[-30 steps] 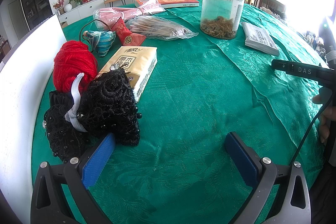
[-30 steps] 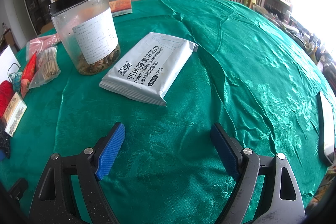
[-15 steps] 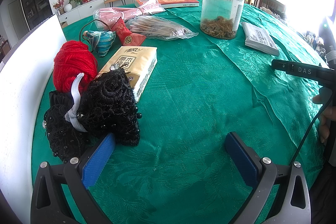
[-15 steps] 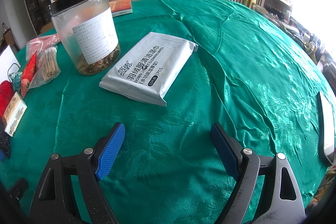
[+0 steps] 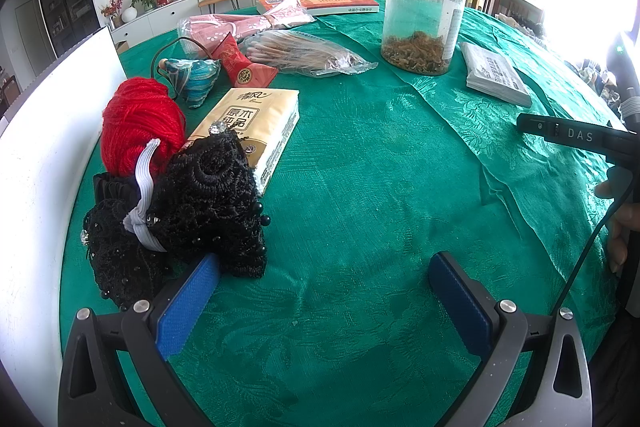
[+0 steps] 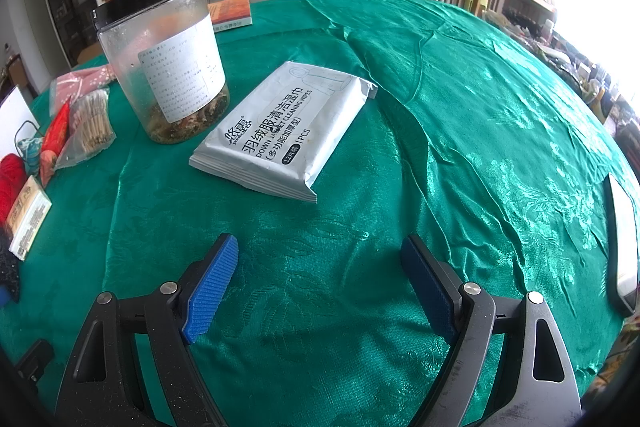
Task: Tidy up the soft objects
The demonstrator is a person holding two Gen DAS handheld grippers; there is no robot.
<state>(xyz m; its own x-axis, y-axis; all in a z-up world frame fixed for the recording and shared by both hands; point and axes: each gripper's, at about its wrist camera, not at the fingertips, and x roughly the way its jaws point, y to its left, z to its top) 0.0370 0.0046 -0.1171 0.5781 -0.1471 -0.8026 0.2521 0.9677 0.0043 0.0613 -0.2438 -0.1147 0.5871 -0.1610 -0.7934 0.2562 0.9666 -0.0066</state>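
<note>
On the green tablecloth (image 5: 380, 187) a black lace bundle (image 5: 192, 203) tied with a white elastic lies just beyond my left gripper (image 5: 324, 267), which is open and empty, its left blue pad close to the lace. Behind the bundle sit a red yarn ball (image 5: 140, 119), a yellow tissue pack (image 5: 252, 123) and a blue-green fabric pouch (image 5: 196, 79). My right gripper (image 6: 318, 247) is open and empty over bare cloth, a short way in front of a white wet-wipes pack (image 6: 288, 131). The yarn ball (image 6: 10, 183) and tissue pack (image 6: 28, 223) show at the far left.
A clear jar (image 5: 424, 15) with a black lid stands mid-table, also in the right wrist view as the jar (image 6: 168, 67). Bags of sticks (image 5: 304, 55), a pink bag (image 5: 224, 31), a red packet (image 5: 240, 67) and a book (image 5: 320, 1) lie behind. A white board (image 5: 44, 155) stands left.
</note>
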